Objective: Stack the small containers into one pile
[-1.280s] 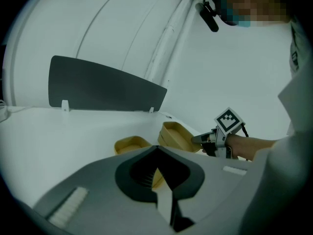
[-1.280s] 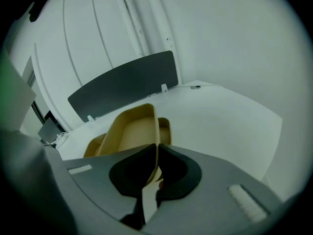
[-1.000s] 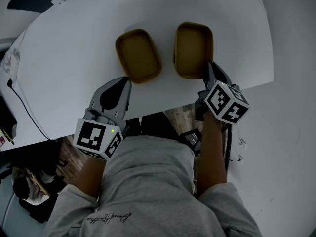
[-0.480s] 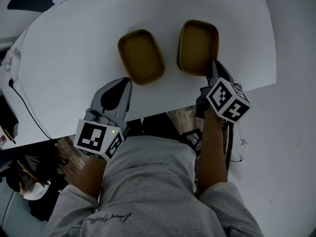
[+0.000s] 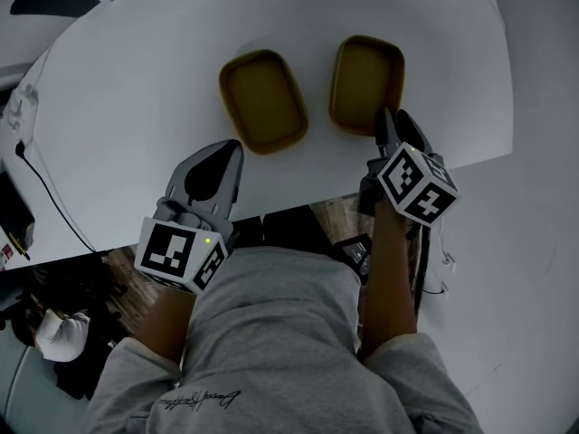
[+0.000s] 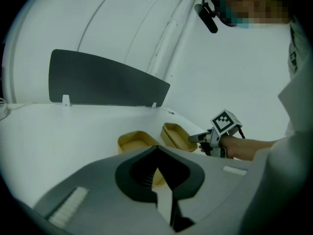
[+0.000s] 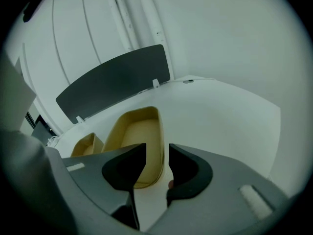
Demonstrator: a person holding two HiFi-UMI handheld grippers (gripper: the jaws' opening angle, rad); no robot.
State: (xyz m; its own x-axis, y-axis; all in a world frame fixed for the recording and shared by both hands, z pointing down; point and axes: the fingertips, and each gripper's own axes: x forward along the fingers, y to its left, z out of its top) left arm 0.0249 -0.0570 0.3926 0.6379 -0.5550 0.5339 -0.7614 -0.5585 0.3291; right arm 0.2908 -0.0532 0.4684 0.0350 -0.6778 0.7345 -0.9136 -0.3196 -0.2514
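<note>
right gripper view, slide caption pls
Right claw, just opened, straddles the near container rim; second container left of it on the table.

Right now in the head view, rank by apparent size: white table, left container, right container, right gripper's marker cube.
White table
Left container and right container: near alike, not ranked
Right gripper's marker cube, smallest though nearer the camera

The right gripper [image 5: 393, 123] hides the near rim of the right container [image 5: 366, 75].

The head camera looked steeply down on the white table [image 5: 127, 107]. Cameras on the left gripper [image 5: 235, 148] and right gripper [image 5: 394, 117] faced low across it, close; all shared the left container [image 5: 263, 100] and right container [image 5: 366, 80].
</note>
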